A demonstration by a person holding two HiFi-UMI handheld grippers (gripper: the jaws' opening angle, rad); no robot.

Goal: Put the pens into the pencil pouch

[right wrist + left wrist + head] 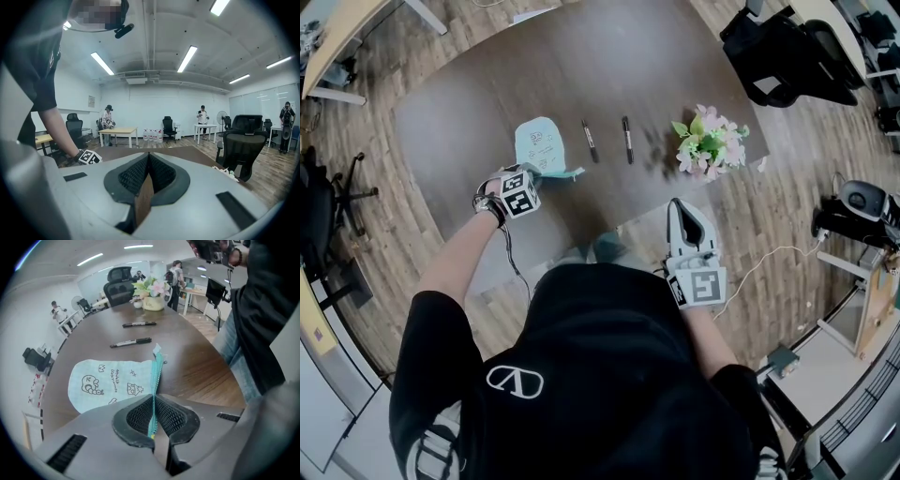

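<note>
Both closed: left tongs [154, 414] pinch pouch [110, 383].

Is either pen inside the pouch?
No, the near pen and the far pen both lie on the table, apart from the pouch.

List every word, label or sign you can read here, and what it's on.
No text reads clearly.
Pencil pouch: handwritten-style print beside the doodles, too small to read.
Pens: barrel print, blurred.
Black shirt: white oval emblem, no letters.
Cube on left tool: square marker pattern, no words.
</note>
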